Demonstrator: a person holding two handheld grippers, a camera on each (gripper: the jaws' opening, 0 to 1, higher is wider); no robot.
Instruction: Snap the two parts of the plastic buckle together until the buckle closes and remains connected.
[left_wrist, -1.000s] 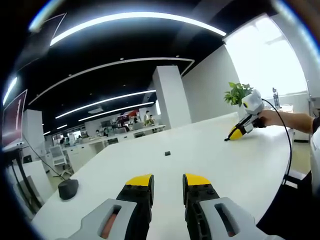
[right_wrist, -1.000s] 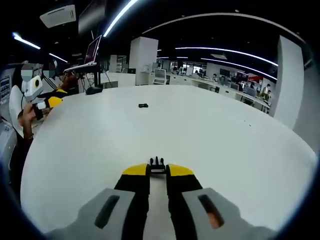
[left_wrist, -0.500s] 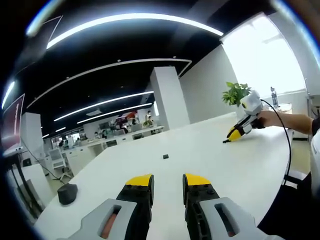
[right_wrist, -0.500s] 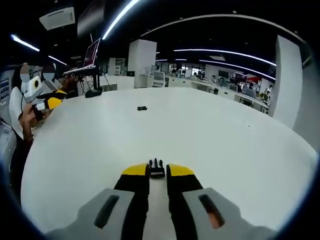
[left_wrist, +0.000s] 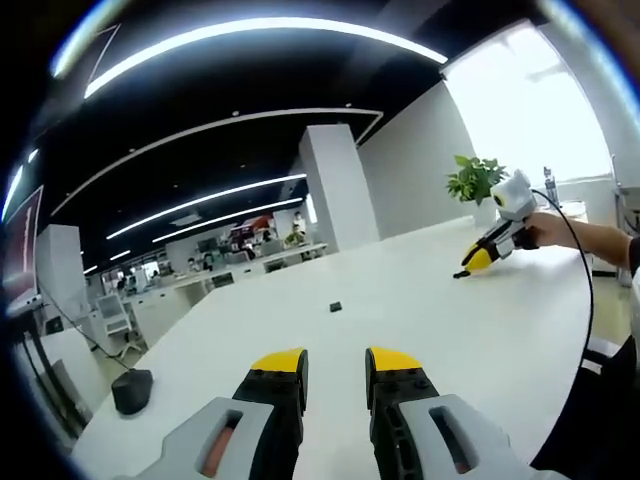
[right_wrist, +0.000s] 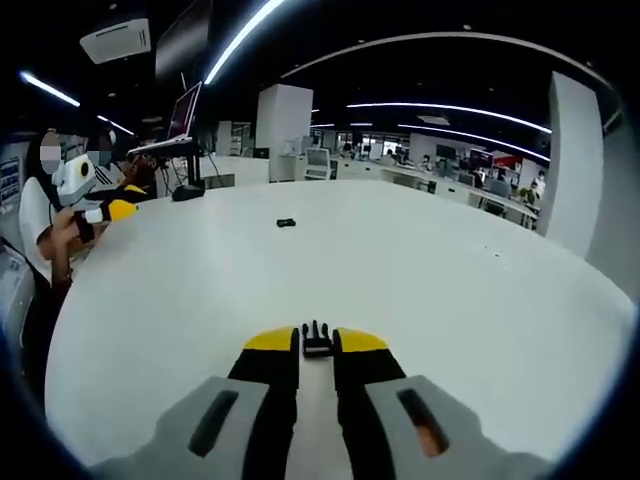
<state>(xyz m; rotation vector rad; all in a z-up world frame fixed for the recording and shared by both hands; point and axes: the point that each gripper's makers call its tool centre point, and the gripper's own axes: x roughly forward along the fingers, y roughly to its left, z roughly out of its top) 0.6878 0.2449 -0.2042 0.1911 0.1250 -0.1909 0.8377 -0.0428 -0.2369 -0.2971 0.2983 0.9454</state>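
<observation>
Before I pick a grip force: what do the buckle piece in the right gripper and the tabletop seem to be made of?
Pronged buckle piece: likely hard moulded plastic, black and matte, thin stiff prongs. Tabletop: smooth white, faintly glossy, probably laminate; uncertain.
</observation>
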